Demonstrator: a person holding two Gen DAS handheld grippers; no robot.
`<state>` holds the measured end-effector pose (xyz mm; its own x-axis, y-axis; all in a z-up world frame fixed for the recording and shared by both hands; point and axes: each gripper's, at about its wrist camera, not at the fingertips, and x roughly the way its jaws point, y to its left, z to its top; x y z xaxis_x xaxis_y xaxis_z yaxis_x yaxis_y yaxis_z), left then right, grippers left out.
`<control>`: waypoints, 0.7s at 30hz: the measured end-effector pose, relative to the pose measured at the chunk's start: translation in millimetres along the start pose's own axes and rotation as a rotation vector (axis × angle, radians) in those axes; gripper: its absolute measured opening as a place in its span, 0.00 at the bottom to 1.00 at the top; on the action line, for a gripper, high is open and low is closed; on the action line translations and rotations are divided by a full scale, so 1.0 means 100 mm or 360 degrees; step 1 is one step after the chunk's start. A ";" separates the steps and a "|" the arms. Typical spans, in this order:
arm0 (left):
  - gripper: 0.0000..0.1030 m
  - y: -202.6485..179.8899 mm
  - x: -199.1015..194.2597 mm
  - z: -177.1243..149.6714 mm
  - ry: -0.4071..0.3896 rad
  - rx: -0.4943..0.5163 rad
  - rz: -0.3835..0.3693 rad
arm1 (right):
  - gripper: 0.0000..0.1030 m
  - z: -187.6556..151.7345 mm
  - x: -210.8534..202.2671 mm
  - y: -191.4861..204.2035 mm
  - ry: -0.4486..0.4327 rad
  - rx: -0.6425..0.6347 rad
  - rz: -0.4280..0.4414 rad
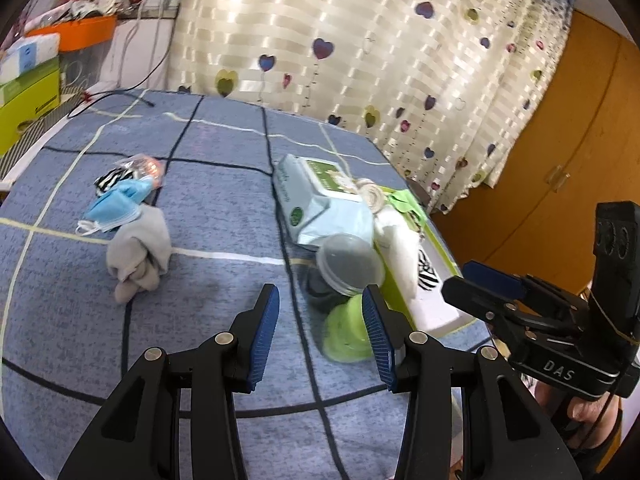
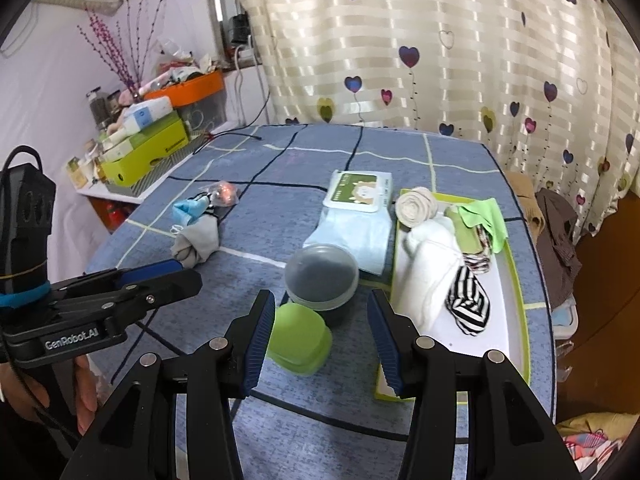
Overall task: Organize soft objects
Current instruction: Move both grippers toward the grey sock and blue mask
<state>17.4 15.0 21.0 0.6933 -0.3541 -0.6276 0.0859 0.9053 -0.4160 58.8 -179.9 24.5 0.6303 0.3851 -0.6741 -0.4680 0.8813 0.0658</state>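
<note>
A grey sock (image 1: 138, 254) (image 2: 196, 242) lies bunched on the blue bedspread beside a blue face mask (image 1: 116, 202) (image 2: 188, 208) and a striped sock (image 1: 112, 178). A green-rimmed tray (image 2: 516, 280) (image 1: 436, 264) at the right holds white cloth (image 2: 428, 264), a striped sock (image 2: 468, 300), a green cloth (image 2: 482, 216) and a rolled cream sock (image 2: 414, 204). My left gripper (image 1: 320, 336) is open and empty above the bed, right of the grey sock. My right gripper (image 2: 320, 340) is open and empty, near the tray's front left.
A clear round container (image 2: 322, 276) (image 1: 348, 264), a green lidded cup (image 2: 300, 338) (image 1: 346, 332) and a wet-wipes pack (image 2: 358, 192) (image 1: 316, 184) sit mid-bed. A cluttered shelf (image 2: 144, 148) stands at the left. A heart-pattern curtain (image 2: 440, 60) hangs behind.
</note>
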 end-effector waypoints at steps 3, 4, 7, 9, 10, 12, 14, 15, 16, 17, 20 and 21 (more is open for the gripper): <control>0.43 0.12 0.02 0.01 0.0008 -0.0050 0.0023 | 0.46 0.04 0.05 0.06 0.0009 -0.0025 0.0013; 0.43 0.16 0.02 0.01 0.0006 -0.0071 0.0023 | 0.46 0.05 0.06 0.07 0.0011 -0.0033 0.0017; 0.43 0.28 -0.01 0.00 -0.0014 -0.0106 0.0036 | 0.46 0.09 0.12 0.13 0.0019 -0.0067 0.0034; 0.43 0.37 -0.02 0.00 -0.0027 -0.0135 0.0066 | 0.47 0.11 0.15 0.18 0.0027 -0.0085 0.0044; 0.43 0.41 -0.02 0.00 -0.0027 -0.0147 0.0078 | 0.47 0.12 0.17 0.20 0.0031 -0.0094 0.0048; 0.43 0.50 -0.03 0.00 -0.0027 -0.0174 0.0100 | 0.47 0.15 0.23 0.25 0.0041 -0.0117 0.0065; 0.43 0.59 -0.04 0.00 -0.0029 -0.0202 0.0126 | 0.47 0.19 0.29 0.31 0.0051 -0.0144 0.0086; 0.43 0.64 -0.05 0.00 -0.0033 -0.0218 0.0140 | 0.47 0.21 0.31 0.33 0.0055 -0.0158 0.0094; 0.43 0.68 -0.06 0.01 -0.0035 -0.0229 0.0149 | 0.47 0.23 0.34 0.37 0.0060 -0.0176 0.0104; 0.43 0.73 -0.07 0.01 -0.0039 -0.0245 0.0162 | 0.47 0.26 0.37 0.40 0.0065 -0.0192 0.0111; 0.43 0.87 -0.12 0.02 -0.0061 -0.0281 0.0197 | 0.47 0.34 0.46 0.51 0.0076 -0.0250 0.0144; 0.43 0.91 -0.13 0.02 -0.0068 -0.0293 0.0205 | 0.47 0.36 0.48 0.55 0.0080 -0.0266 0.0151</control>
<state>17.6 102.8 -7.2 0.7202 -0.2244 -0.6565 -0.1348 0.8830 -0.4496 85.7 -103.3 22.3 0.5488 0.4462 -0.7069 -0.6228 0.7823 0.0104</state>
